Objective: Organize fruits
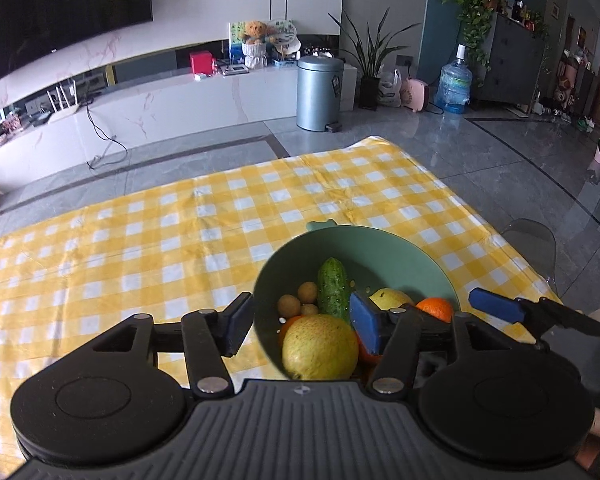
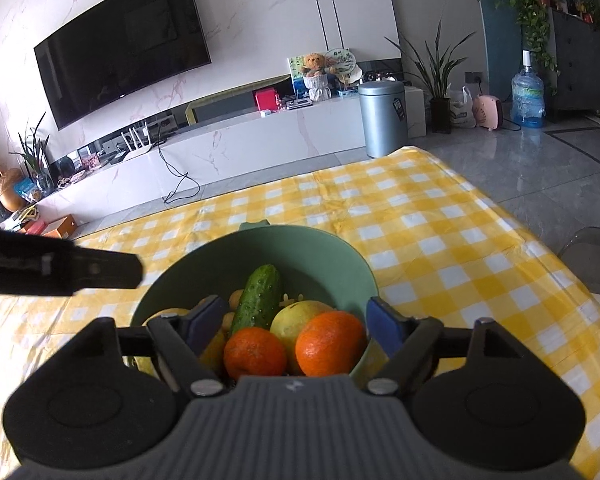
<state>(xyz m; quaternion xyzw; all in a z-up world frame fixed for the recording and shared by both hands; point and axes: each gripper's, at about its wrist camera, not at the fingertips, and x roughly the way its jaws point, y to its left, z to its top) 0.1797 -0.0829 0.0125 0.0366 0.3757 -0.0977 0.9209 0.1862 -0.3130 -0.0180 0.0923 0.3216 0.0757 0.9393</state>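
A green bowl (image 1: 380,236) (image 2: 300,236) stands on the yellow checked tablecloth (image 1: 180,240). It holds a cucumber (image 1: 333,288) (image 2: 258,298), a big yellow-green pear (image 1: 320,346), a second pear (image 2: 290,316), two oranges (image 2: 255,354) (image 2: 330,344) and small brown longans (image 1: 289,304). My left gripper (image 1: 302,328) hangs open over the bowl's near left rim, its pads clear of the big pear below. My right gripper (image 2: 296,322) is open above the oranges and touches none of them. One finger (image 1: 496,308) of the right gripper shows at the bowl's right side.
The cloth-covered table ends at a far edge (image 1: 260,160) and a right edge (image 2: 540,240). A clear plastic chair (image 1: 532,240) stands by the right edge. Beyond are a grey bin (image 1: 320,92), a white TV cabinet (image 1: 180,108) and a water bottle (image 1: 454,84).
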